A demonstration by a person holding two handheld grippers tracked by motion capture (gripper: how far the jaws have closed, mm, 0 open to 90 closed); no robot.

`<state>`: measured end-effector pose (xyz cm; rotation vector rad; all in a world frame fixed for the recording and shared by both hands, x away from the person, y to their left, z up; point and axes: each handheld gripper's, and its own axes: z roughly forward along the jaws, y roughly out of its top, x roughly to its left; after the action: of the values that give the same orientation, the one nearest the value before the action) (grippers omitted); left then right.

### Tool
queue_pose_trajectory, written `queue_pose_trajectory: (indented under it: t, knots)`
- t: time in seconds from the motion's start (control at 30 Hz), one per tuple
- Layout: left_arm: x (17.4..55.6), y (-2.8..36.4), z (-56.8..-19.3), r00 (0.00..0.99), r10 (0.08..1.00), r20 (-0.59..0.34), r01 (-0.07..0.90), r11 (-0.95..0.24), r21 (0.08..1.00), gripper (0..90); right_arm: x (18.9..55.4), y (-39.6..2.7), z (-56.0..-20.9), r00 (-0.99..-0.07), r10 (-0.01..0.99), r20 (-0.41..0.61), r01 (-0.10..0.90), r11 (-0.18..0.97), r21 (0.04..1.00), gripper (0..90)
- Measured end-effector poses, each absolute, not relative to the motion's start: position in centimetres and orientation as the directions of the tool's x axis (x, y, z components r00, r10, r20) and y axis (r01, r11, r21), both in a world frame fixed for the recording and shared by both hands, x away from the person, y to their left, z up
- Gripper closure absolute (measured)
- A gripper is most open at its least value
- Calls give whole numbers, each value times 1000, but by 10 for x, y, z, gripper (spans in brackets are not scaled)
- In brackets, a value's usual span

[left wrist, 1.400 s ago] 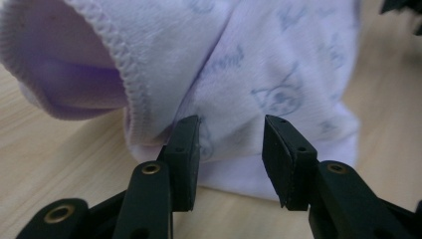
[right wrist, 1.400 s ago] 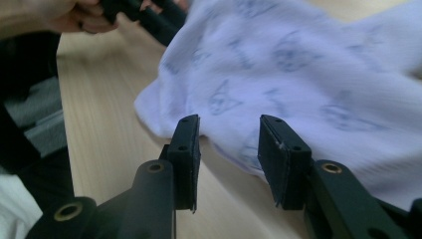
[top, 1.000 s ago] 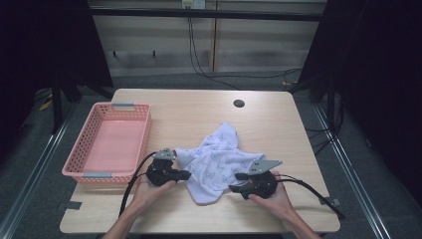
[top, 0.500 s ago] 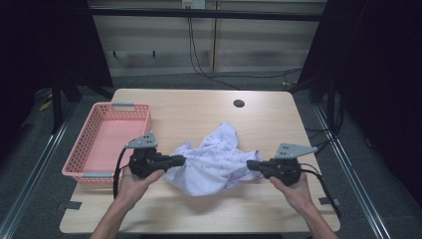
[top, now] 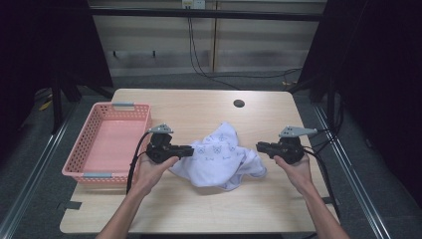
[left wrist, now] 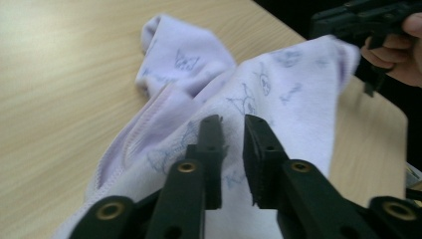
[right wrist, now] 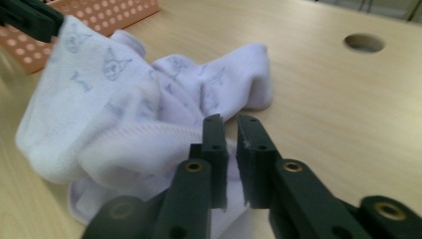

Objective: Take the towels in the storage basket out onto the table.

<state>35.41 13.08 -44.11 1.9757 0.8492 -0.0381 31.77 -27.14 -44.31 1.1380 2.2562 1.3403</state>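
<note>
Both hands reach level from the table's [top: 199, 107] near edge, left gripper [top: 185, 150] and right gripper [top: 263, 146] pointing inward at the crumpled white printed cloth [top: 219, 157] lying mid-table. Their jaws, just opening, stand narrowly parted with cloth between. The high view adds a pink plastic basket [top: 79, 154] at the left edge.

Black tool [top: 191, 149] bodies, grey plates, brass screws

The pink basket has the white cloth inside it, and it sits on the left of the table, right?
Not quite. The pink basket is on the left of the table, but the white cloth lies on the tabletop beside it, not inside. The high view shows this.
</note>
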Motion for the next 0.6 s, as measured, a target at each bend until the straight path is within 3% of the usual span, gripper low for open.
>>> queue_pose_trajectory:
  t: [0.2,0.37,0.43,0.57,0.6]
  knots:
    - [353,129,-449,746,571,-343,582,-310,752,686,269,-266,-430,-692,705,155,434,235,870,641]
    - [345,135,-448,745,577,-333,576,-306,758,671,245,-263,-444,-718,671,185,461,259,849,636]
    - [340,139,-445,761,556,-334,563,-310,766,655,246,-253,-457,-749,621,229,491,288,822,633]
    - [330,146,-440,771,556,-311,542,-317,778,641,257,-237,-469,-742,622,250,515,289,807,571]
    - [326,151,-441,764,563,-315,550,-312,775,634,266,-226,-473,-735,648,202,507,326,798,537]
